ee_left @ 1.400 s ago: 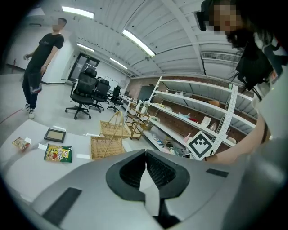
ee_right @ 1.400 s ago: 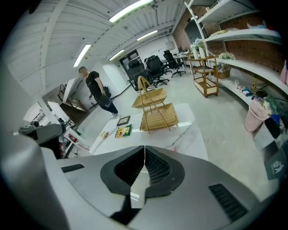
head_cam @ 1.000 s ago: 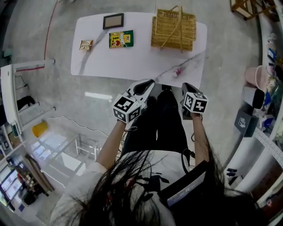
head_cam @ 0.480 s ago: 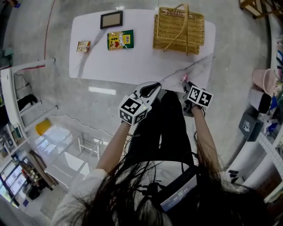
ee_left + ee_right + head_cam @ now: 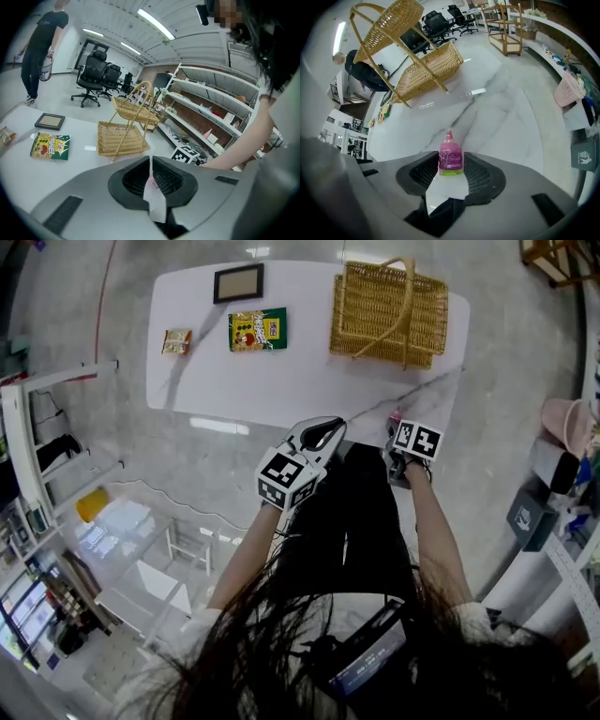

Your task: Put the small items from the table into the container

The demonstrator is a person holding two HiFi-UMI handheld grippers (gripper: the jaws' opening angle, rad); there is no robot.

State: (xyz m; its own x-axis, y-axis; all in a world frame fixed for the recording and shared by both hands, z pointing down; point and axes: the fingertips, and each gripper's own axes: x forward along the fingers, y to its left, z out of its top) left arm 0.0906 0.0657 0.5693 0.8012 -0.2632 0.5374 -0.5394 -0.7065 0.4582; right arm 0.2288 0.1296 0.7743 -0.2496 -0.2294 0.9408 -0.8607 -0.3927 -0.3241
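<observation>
Right claw (image 5: pixel 451 164) opening around small pink plastic bottle (image 5: pixel 450 157), likely light, stiff, tippy: pinch its labelled body; left claw (image 5: pixel 151 176) closed.

Table (image 5: pixel 281 381) spans the upper middle of the head view. On it, the basket (image 5: pixel 388 307) sits at the upper right. The picture frame (image 5: pixel 238 282) is at the upper left, with the snack packet (image 5: pixel 258 329) just below it and the small packet (image 5: pixel 175 340) further left, near the table's left edge. The small bottle (image 5: pixel 395 414) stands upright at the lower right edge, below the basket and well apart from it.
</observation>
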